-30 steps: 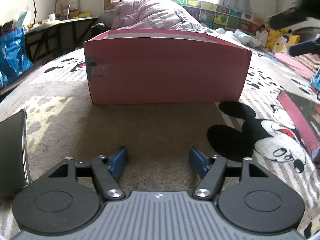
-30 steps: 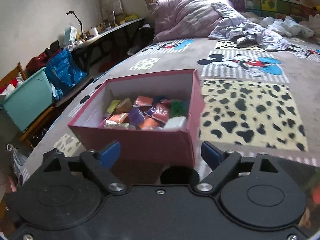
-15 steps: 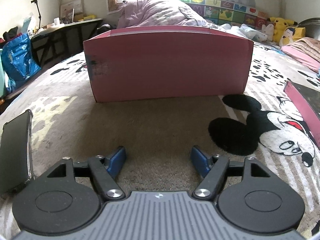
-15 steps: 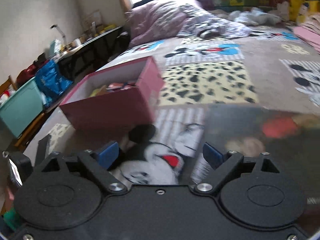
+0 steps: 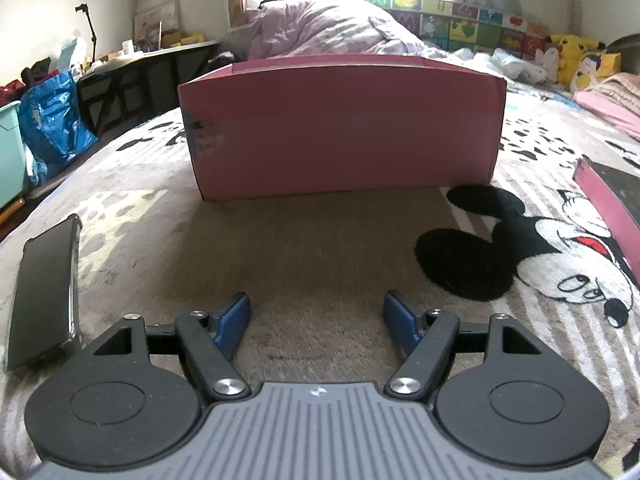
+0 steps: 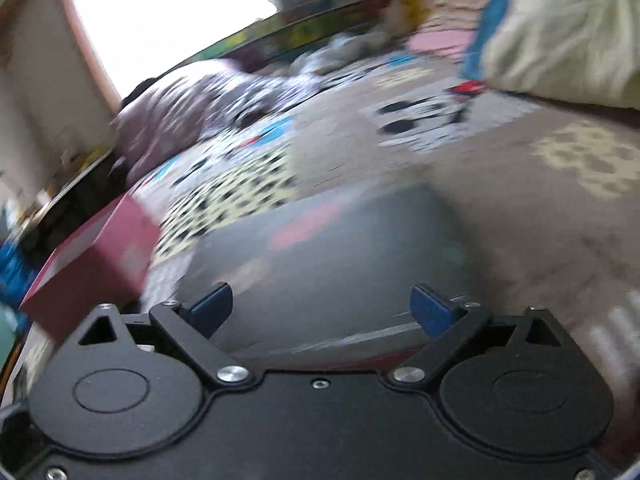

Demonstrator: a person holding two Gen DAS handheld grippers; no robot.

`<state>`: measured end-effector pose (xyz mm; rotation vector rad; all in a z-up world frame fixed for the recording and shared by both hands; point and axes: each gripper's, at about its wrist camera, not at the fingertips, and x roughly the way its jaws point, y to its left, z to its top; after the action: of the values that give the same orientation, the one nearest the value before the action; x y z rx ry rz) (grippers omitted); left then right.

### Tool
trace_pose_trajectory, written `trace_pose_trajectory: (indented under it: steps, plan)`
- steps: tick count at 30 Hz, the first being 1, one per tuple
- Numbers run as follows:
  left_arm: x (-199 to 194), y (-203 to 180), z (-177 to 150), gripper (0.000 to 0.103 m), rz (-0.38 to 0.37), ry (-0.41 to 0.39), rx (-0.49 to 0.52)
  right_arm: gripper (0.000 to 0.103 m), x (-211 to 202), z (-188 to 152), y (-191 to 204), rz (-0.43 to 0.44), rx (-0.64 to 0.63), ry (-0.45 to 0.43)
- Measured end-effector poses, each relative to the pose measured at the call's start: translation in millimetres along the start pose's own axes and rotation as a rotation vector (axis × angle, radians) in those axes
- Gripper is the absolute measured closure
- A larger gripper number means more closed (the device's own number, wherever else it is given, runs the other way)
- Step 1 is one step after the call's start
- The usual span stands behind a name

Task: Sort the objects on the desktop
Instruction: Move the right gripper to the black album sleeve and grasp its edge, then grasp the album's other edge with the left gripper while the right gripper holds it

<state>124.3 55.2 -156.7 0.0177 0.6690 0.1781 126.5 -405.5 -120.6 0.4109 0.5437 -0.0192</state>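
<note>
Jaws on our left gripper (image 5: 316,316) stand about half open with only bare blanket between the blue pads (image 5: 234,320), which hang just above the cloth and hold nothing. We work on a bed spread with a Mickey Mouse blanket (image 5: 532,248), and straight ahead of this gripper, a short way up the blanket, the pink cardboard box (image 5: 344,128) sits with its long side wall facing us; from this low angle we cannot see into it. Near the blanket's left edge a smartphone (image 5: 42,292) in a clear case lies flat, screen dark, just beside the gripper's left finger mount and apart from the box. At the right edge of the left wrist view a flat dark lid (image 5: 612,200) with a pink rim lies on the blanket, well apart from the box's right corner. Our right gripper (image 6: 322,308) shows in a badly smeared picture: its jaws are opening, already wide, and nothing is pinched between the pads (image 6: 432,310). Beneath and ahead of them lies a broad dark grey sheet (image 6: 332,248) with a reddish streak across it; the blur keeps us from saying what it is or whether the pads touch it. The same pink box appears at the left of that view, tilted by the camera's roll. Behind it all, a rumpled lilac duvet (image 5: 328,24) is heaped at the far end of the bed.
</note>
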Motion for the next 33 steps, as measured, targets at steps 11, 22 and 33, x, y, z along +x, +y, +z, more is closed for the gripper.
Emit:
trace_pose_trajectory:
  steps: [11, 22, 33]
  plan:
    - [-20.5, -69.1, 21.9, 0.030, -0.345, 0.016, -0.027, 0.007, 4.1, 0.2, -68.1, -0.039, 0.091, -0.111]
    - [9.6, -165.1, 50.6, 0.030, -0.583, 0.059, -0.020, 0.006, 29.9, -0.7, -69.0, 0.031, 0.085, -0.064]
    - [21.0, -204.5, 47.3, 0.030, -0.679, 0.106, 0.046, 0.004, 46.4, -3.1, -72.7, 0.100, 0.142, 0.008]
